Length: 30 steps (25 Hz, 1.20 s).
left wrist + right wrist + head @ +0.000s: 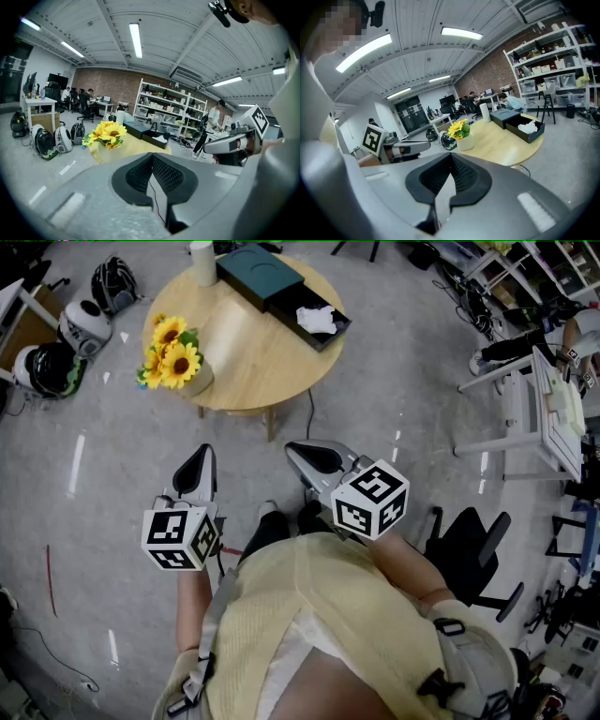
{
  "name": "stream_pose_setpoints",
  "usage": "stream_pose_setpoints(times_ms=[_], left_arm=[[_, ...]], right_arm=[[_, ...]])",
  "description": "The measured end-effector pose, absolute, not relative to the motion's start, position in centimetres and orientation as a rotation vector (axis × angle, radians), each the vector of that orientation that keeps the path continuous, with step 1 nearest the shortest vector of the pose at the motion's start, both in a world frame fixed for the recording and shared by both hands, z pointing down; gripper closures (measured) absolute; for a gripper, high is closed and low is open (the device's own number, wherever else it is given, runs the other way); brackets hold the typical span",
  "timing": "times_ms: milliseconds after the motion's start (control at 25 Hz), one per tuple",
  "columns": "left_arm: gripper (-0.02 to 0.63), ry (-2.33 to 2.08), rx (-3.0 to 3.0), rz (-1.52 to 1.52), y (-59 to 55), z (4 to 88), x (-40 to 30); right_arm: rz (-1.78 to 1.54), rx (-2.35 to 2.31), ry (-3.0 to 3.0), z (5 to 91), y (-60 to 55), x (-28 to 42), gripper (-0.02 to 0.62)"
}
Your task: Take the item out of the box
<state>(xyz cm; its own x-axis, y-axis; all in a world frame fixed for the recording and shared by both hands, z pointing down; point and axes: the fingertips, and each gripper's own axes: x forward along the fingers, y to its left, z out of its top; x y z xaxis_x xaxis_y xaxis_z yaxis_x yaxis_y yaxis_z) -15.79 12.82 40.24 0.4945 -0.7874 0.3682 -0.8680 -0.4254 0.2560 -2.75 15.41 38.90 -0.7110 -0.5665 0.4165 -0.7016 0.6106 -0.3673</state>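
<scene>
A grey floor (103, 474) fills most of the head view, and on it, ahead of the person, stands a round wooden table (253, 362). Off to the right of the person sits a black office chair (469, 554), well apart from the table. At the far edge of the tabletop lies a dark box (330, 334), open at the top, with a teal-dark lid or second part (258, 276) lying against it. On the left part of the table stands a pot of yellow sunflowers (171, 351), near the edge and clear of the box. The left gripper (204, 456) and the right gripper (294, 450) are held side by side over the floor on the near side of the table, both tilted somewhat downward and short of it. In each gripper's own view the two ribbed pads meet at the tips with nothing between them. The white item (316, 320) lies inside the open box; it looks like crumpled paper or cloth, though at this range that is unclear.
</scene>
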Motion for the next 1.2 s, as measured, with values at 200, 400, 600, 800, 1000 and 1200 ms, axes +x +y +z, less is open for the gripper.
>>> stream_pose_setpoints(times_ms=[200,400,600,800,1000,1200], left_arm=[[0.609,-1.343,2.349,0.243,13.9,39.9,-16.0],[0.608,-1.302,2.379,0.244,14.5,40.0,-16.2],[0.607,-1.259,2.392,0.244,14.7,40.4,-16.0],[0.607,-1.240,2.394,0.255,14.1,40.8,-15.5],[0.607,-1.251,2.400,0.266,12.8,40.7,-14.9],[0.607,-1.289,2.403,0.271,11.3,40.4,-14.0]], right_arm=[[0.776,1.042,-2.599,38.4,16.0,-3.5,0.592],[0.798,1.029,-2.604,38.8,16.8,-4.5,0.592],[0.802,1.021,-2.589,39.4,17.5,-4.5,0.591],[0.789,1.043,-2.586,39.5,16.5,-3.8,0.591],[0.760,1.013,-2.621,39.2,14.7,-3.0,0.584],[0.707,0.943,-2.652,39.3,11.5,-2.1,0.574]])
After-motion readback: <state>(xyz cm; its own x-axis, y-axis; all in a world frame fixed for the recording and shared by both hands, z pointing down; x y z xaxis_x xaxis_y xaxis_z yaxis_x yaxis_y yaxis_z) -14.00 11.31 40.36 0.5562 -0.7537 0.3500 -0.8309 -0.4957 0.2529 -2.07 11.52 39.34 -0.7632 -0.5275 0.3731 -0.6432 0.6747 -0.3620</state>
